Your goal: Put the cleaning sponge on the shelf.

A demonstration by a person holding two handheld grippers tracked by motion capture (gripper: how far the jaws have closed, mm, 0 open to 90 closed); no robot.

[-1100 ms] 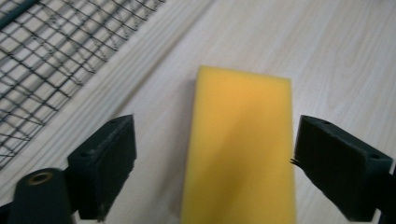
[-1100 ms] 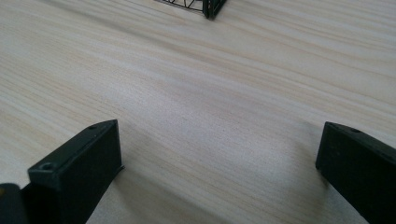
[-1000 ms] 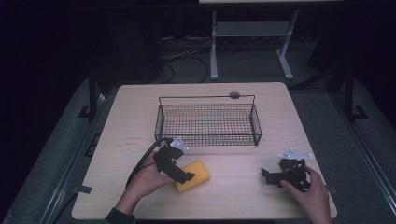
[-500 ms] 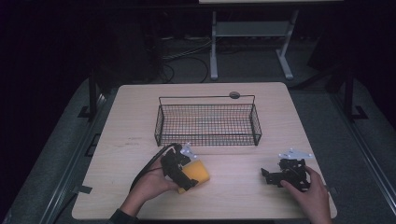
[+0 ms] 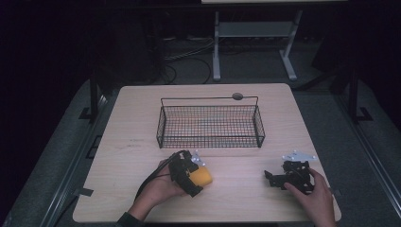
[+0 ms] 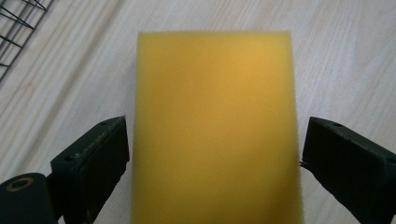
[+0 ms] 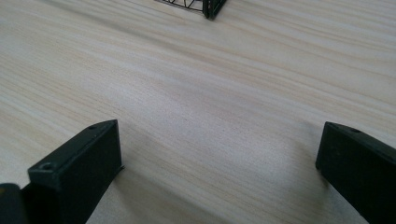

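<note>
A yellow sponge (image 5: 200, 177) lies flat on the wooden table (image 5: 132, 142), in front of the basket's left half. My left gripper (image 5: 196, 182) is over it and open. In the left gripper view the sponge (image 6: 215, 130) fills the space between the two jaws, with a narrow gap on each side. My right gripper (image 5: 274, 179) rests low on the table at the front right, held by a hand. Its jaws stand wide apart in the right gripper view, with bare wood (image 7: 215, 130) between them.
A black wire basket (image 5: 210, 124) stands at the table's middle, holding nothing, and its corner (image 7: 210, 7) shows in the right gripper view. A small grey disc (image 5: 237, 96) sits at the table's back. A white stand (image 5: 250, 33) and cables lie on the dark floor behind.
My left gripper has moved right and down onto the sponge, so its jaws now straddle it. The right gripper has stayed where it was.
</note>
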